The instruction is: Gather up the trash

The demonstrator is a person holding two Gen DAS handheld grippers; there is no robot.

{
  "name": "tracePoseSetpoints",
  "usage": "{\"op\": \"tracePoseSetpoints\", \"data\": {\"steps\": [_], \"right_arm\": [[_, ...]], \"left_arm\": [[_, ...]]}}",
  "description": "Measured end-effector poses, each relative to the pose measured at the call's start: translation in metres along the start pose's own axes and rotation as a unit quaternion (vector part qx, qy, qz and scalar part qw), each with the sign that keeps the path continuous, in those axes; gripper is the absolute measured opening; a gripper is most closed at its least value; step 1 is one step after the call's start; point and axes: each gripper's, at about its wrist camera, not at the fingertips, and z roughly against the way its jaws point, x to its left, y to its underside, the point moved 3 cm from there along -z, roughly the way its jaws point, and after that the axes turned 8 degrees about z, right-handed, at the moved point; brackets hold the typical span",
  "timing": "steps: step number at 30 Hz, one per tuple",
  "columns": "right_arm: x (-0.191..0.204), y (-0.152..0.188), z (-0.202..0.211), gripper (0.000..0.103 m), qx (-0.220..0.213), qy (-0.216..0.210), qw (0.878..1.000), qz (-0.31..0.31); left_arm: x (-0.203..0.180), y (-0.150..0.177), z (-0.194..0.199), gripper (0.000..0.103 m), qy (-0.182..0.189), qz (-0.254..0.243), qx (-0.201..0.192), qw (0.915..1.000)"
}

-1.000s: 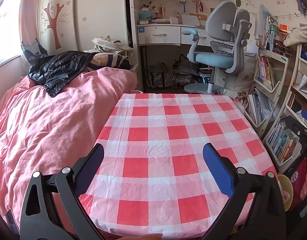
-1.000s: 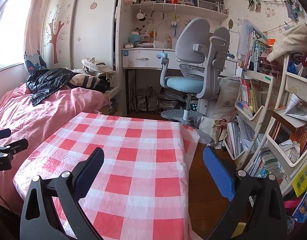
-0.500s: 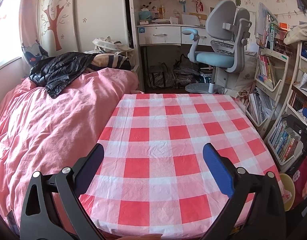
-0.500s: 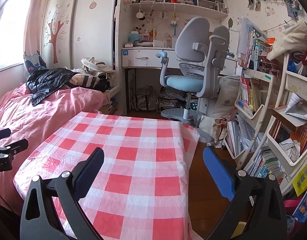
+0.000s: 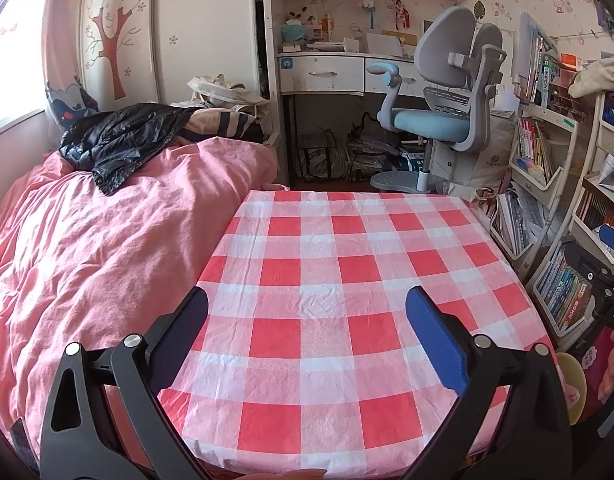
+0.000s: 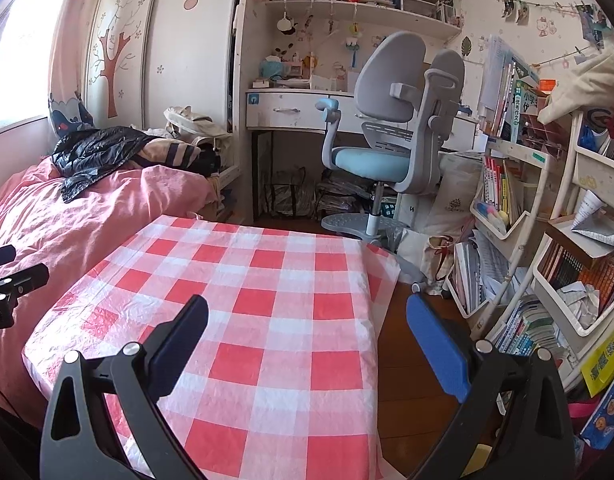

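The left wrist view looks forward and down from the near edge of the checked table [image 5: 327,280], which fills the lower centre, with the bed [image 5: 87,248] at left. The right wrist view sits further right, table [image 6: 259,312] at lower left and bookshelves [image 6: 547,280] at right. Both share the desk chair [image 5: 447,92] in the upper right.
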Motion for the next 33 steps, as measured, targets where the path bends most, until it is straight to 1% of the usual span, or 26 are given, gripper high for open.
{"op": "tracePoseSetpoints", "data": {"steps": [14, 20, 26, 33], "right_arm": [[-0.0019, 0.0011, -0.0011, 0.095, 0.002, 0.002, 1.000, -0.007], [-0.0020, 0.0012, -0.0012, 0.095, 0.002, 0.001, 1.000, -0.006], [-0.0017, 0.0010, -0.0013, 0.095, 0.003, 0.002, 1.000, -0.007], [-0.0018, 0.0007, -0.0014, 0.095, 0.003, 0.002, 1.000, -0.007]], "left_arm": [[0.0004, -0.0007, 0.0014, 0.096, -0.001, -0.003, 0.002, 1.0000], [-0.0002, -0.0012, -0.0006, 0.096, -0.003, -0.004, 0.016, 0.9999], [0.0017, 0.0002, -0.0043, 0.096, 0.009, 0.013, 0.031, 0.9994], [0.0033, 0.0005, -0.0036, 0.096, 0.023, 0.026, 0.034, 0.9988]]}}
